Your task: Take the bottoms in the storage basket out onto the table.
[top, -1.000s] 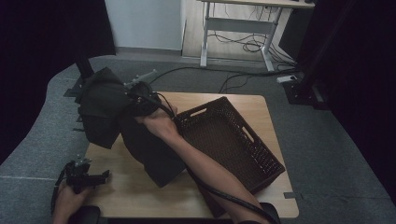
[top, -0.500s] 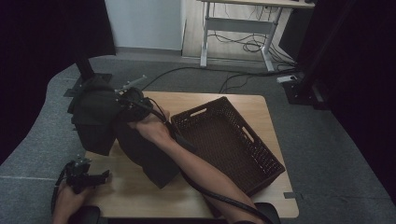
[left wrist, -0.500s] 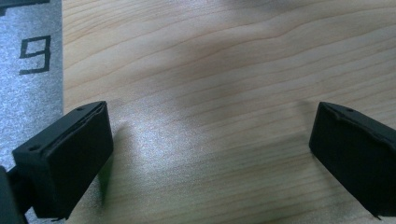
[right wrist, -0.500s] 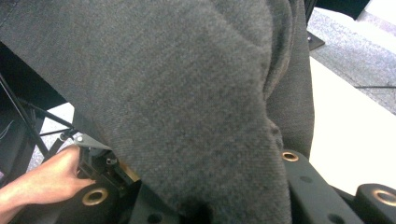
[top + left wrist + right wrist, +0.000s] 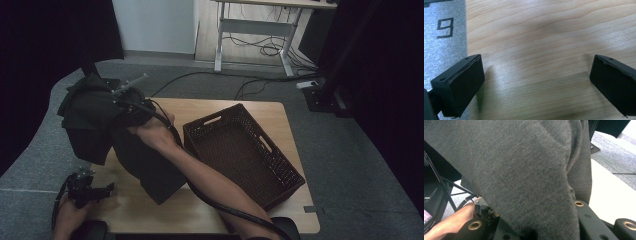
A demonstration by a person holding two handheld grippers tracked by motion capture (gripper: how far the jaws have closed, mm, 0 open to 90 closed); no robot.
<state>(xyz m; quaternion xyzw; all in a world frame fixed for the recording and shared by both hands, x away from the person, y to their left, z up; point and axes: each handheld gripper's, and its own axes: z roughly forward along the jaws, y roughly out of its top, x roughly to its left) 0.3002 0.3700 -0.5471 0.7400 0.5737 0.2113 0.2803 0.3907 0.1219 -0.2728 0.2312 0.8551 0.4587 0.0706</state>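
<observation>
A dark grey cloth [image 5: 145, 165] hangs in the air over the left part of the wooden table [image 5: 200, 210], its upper part bunched beyond the table's left edge. My right gripper [image 5: 131, 107] is shut on the top of it, and the person's right hand grips it from behind. In the right gripper view the cloth [image 5: 524, 170] drapes over the jaws and hides them. My left gripper [image 5: 87, 190] rests by the table's front left corner. Its jaws stand wide open over bare wood [image 5: 536, 37], with nothing between them [image 5: 536, 82].
A dark brown woven basket [image 5: 287, 170] sits empty on the right half of the table, angled. Grey carpet [image 5: 350, 150] surrounds the table, with cables and a desk frame [image 5: 255, 30] behind. A black "9" mark [image 5: 445, 27] lies on the grey floor beside the table's edge.
My right hand has carried the cloth to the left and slightly up, so the bunched part now hangs past the table's left edge. The left gripper has stayed put.
</observation>
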